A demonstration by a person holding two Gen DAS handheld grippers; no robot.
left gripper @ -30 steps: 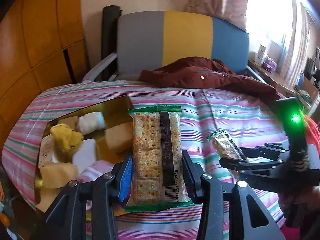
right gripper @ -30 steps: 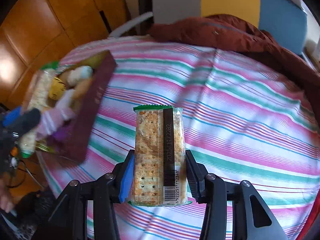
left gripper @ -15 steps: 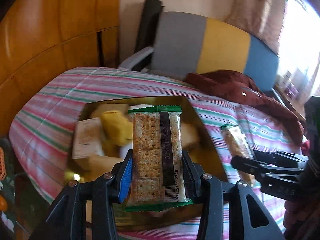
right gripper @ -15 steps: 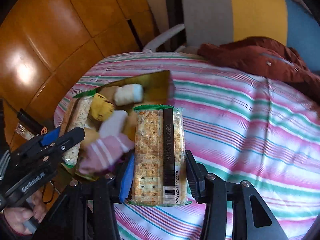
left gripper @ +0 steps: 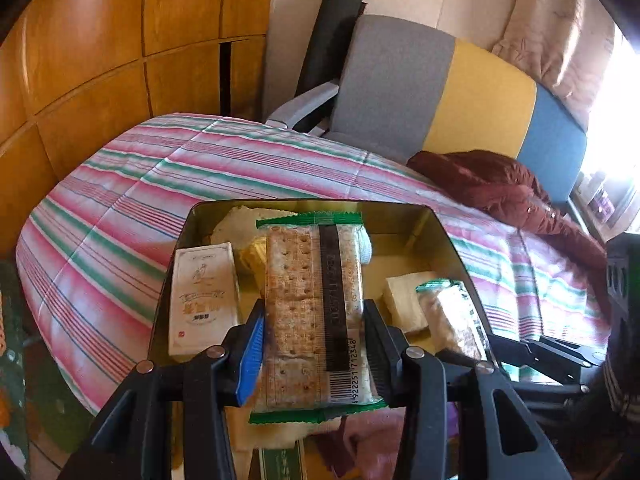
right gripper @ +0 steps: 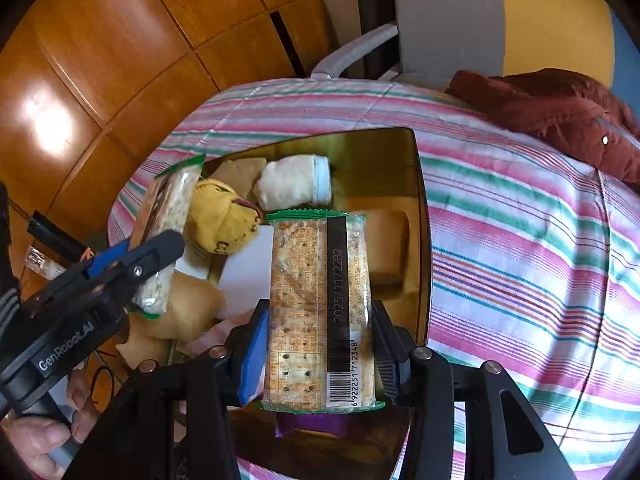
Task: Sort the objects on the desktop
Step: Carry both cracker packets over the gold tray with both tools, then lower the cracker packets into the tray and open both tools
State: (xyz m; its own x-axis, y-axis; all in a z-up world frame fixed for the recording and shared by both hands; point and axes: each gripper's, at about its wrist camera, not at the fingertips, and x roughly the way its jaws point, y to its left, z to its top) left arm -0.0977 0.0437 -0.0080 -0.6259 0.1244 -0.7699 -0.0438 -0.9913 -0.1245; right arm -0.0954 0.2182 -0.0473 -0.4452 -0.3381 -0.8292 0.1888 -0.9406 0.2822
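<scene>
Left gripper: clenched on a cracker packet, held lengthwise over the gold tin; it also shows in the right wrist view, side-on, gripping that packet.
Right gripper: clamped on a second cracker packet, barcode end nearest the camera, over the tin; in the left wrist view only its dark fingers and the packet's far end show.
Tin: on the striped cloth; its near rim is hidden behind the grippers in both views.
Tin contents: white printed box, yellow soft toy, rolled white cloth, pale blocks; much is covered by the held packets.
Hard to make out: a pink item and a purple one under the jaws, mostly hidden.
Hand: fingers on the left gripper's handle, cut off at the frame edge.
Background: chair and maroon jacket.
</scene>
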